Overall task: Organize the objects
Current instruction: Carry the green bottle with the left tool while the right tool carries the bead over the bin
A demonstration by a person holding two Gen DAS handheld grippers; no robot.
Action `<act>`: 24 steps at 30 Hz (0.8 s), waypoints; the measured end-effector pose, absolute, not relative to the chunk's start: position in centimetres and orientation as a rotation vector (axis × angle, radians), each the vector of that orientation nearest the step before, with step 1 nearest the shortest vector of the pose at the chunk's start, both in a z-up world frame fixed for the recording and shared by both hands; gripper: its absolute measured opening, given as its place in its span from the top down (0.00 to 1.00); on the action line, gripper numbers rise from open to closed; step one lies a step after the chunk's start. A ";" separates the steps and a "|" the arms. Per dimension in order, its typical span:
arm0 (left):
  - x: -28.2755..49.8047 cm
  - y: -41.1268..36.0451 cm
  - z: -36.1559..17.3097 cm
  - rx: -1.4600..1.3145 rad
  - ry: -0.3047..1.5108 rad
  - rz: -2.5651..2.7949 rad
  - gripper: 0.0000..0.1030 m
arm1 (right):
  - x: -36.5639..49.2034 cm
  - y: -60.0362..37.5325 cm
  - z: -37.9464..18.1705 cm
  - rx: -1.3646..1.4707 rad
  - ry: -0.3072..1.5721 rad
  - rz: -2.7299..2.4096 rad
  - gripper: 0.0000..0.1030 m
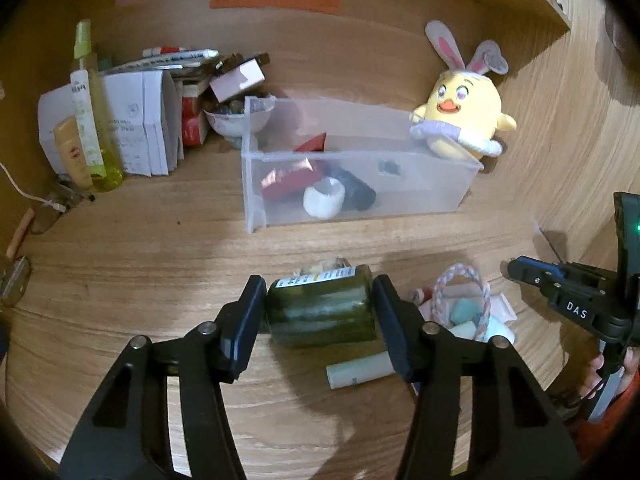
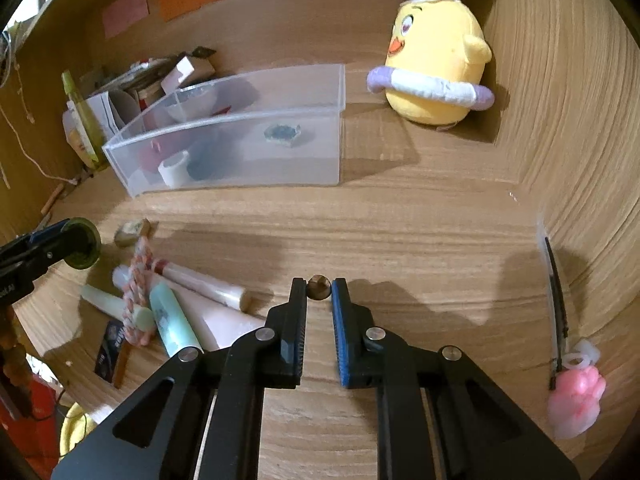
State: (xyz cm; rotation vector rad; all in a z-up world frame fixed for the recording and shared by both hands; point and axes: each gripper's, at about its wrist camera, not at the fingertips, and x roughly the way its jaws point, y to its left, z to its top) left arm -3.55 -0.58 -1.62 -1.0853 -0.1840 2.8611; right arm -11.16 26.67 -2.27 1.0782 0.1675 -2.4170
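Left wrist view showing the left gripper [image 1: 320,300] pinching a dark green glass bottle [image 1: 322,308] sideways between its pads, hovering over the near part of the wooden desk [image 1: 160,272]. Looking smooth and round (probably slippery, so a firm squeeze seeming wise). Meanwhile closing the right gripper [image 2: 319,290] onto a small round brownish bead [image 2: 318,286], with the pads nearly touching and the bead sitting right at the tips, though hard telling whether it's actually lifted.

Sitting further back: a frosted clear plastic bin [image 1: 440,200], already holding a white tape roll [image 1: 324,198], something red and shiny, and a dark cylinder, all bunched at its left end. So getting partway there, by the look of it.

Still waiting near the middle: a heap of pastel tubes [image 2: 172,320], a braided pink-and-white cord [image 2: 138,292] draped over them, and a small pale lump beside them. Also lying on the far right: a soft pink rubbery toy [image 2: 576,400] and a thin black clip. Leaning in the far right corner, a fuzzy yellow chick plush [image 1: 464,120].
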 end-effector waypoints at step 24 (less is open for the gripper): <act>-6.2 0.2 4.1 -0.864 -0.199 2.921 0.47 | -13.9 24.2 3.3 0.871 0.093 -2.412 0.89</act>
